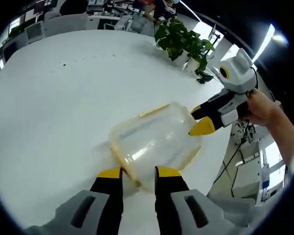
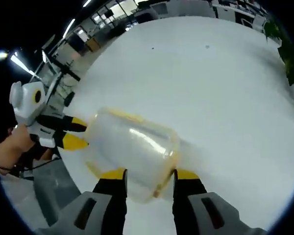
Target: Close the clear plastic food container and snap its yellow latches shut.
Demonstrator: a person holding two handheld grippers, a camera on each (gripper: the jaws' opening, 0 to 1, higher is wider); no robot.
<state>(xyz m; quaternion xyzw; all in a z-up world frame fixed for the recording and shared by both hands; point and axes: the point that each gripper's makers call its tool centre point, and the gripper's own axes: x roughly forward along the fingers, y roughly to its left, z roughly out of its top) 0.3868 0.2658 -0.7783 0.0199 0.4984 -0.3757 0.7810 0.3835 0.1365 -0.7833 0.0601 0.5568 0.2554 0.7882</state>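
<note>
Near the white table's (image 1: 49, 107) edge, the lidded clear container (image 1: 154, 142) is bracketed by the left gripper (image 1: 138, 172) and right gripper (image 2: 149, 174), jaws parted at opposite ends, apparently pressing yellow latches; next, squeeze each home.

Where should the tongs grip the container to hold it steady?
Grip the container at its short ends, one pair of tongs from each side. It lies long and low on the table, with the rounded lid on top, so the end rims are the flattest hold.
</note>
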